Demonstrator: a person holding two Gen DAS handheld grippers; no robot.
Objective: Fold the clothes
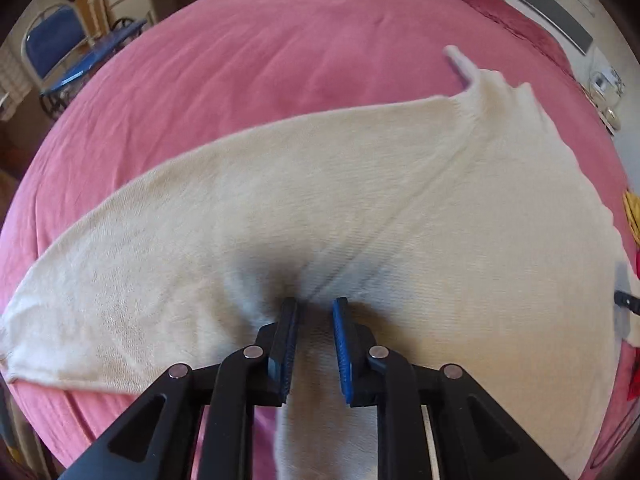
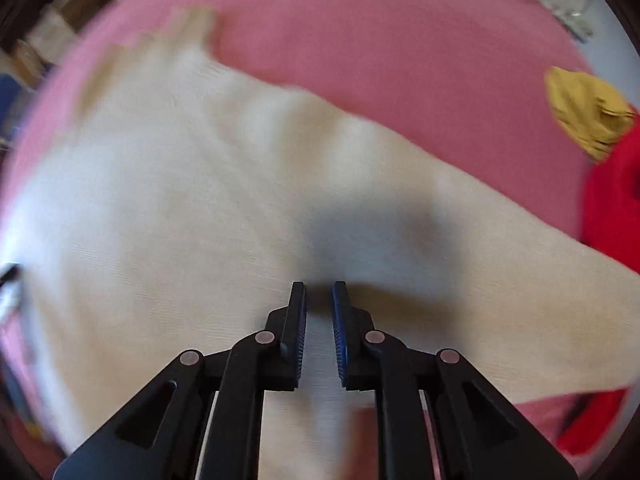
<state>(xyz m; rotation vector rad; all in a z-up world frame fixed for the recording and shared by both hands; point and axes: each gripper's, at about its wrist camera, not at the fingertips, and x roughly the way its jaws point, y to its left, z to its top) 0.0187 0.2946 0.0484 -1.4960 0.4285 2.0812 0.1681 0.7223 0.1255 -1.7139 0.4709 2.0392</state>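
Cream knit garment (image 1: 360, 200) lies spread across the pink bed (image 1: 240, 60). Left tool (image 1: 315, 306) pinches a raised fold of the garment. Right tool (image 2: 319, 290) likewise pinches garment fabric; yellow cloth (image 2: 584, 112) and red cloth (image 2: 612, 200) lie near the bed's edge.

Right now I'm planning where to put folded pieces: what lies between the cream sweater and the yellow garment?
Only bare pink bedspread separates the sweater from the yellow garment, seen in the right wrist view.
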